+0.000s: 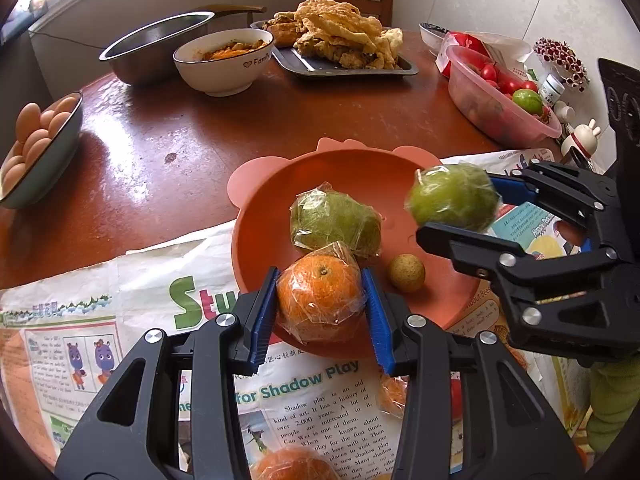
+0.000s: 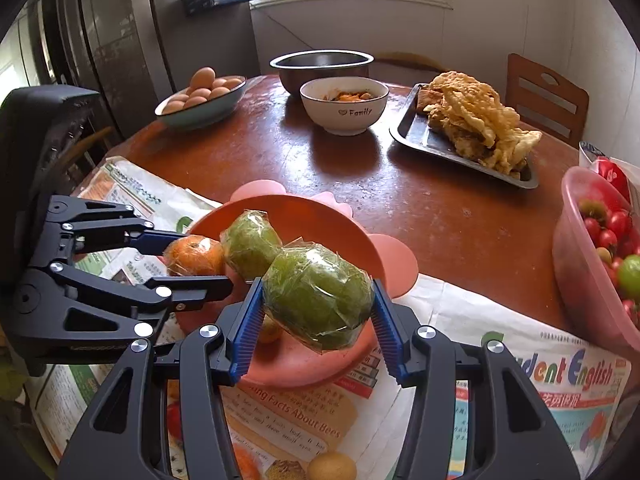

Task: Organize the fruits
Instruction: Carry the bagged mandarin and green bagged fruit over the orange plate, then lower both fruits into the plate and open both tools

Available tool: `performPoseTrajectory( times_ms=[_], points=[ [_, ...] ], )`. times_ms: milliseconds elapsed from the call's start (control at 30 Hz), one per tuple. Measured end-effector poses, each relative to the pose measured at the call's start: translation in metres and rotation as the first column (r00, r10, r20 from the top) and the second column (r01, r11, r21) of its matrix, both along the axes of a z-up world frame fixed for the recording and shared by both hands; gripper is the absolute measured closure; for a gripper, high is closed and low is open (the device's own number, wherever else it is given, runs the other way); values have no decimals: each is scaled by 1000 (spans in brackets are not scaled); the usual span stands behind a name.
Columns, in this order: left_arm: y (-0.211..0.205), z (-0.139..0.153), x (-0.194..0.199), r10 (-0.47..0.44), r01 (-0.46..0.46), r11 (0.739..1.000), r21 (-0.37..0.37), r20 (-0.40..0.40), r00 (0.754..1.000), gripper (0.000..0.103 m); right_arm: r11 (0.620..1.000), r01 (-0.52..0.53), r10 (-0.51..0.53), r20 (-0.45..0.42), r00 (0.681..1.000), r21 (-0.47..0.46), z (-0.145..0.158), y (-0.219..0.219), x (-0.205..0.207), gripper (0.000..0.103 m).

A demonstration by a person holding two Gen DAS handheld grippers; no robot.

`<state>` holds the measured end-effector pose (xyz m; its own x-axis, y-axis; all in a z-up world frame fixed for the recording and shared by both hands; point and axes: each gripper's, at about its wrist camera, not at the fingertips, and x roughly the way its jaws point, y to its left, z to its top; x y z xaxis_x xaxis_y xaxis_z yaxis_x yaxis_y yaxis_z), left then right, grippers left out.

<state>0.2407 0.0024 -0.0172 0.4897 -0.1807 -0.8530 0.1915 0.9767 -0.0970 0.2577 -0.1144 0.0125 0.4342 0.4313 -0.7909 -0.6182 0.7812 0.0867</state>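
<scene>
An orange-red plate (image 1: 276, 216) with pink ears lies on newspaper near the table's front. In it lie a wrapped green fruit (image 1: 334, 220) and a small brownish fruit (image 1: 407, 273). My left gripper (image 1: 320, 300) is shut on a plastic-wrapped orange (image 1: 318, 294) at the plate's near rim. My right gripper (image 2: 316, 312) is shut on a second wrapped green fruit (image 2: 316, 294), held above the plate (image 2: 320, 216); it shows from the side in the left wrist view (image 1: 454, 198). More oranges (image 1: 294, 464) lie on the newspaper below my left gripper.
On the round brown table stand a bowl of eggs (image 1: 36, 144), a steel bowl (image 1: 160, 44), a white "Family" bowl (image 1: 224, 60), a tray of fried food (image 1: 344, 40) and a pink tub of tomatoes (image 1: 496, 100). A chair (image 2: 546, 96) stands behind.
</scene>
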Motion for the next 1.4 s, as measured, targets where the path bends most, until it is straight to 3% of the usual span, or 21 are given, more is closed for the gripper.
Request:
performPoseTrajectory(
  times_ms=[900, 1400],
  points=[
    [4, -1, 5, 2, -2, 1000, -15, -1, 1000, 70, 998, -43, 42, -29, 999, -44, -16, 11, 10, 51],
    [4, -2, 5, 7, -7, 1000, -19, 0, 1000, 67, 999, -28, 28, 15, 1000, -20, 4, -1, -3, 43]
  ],
)
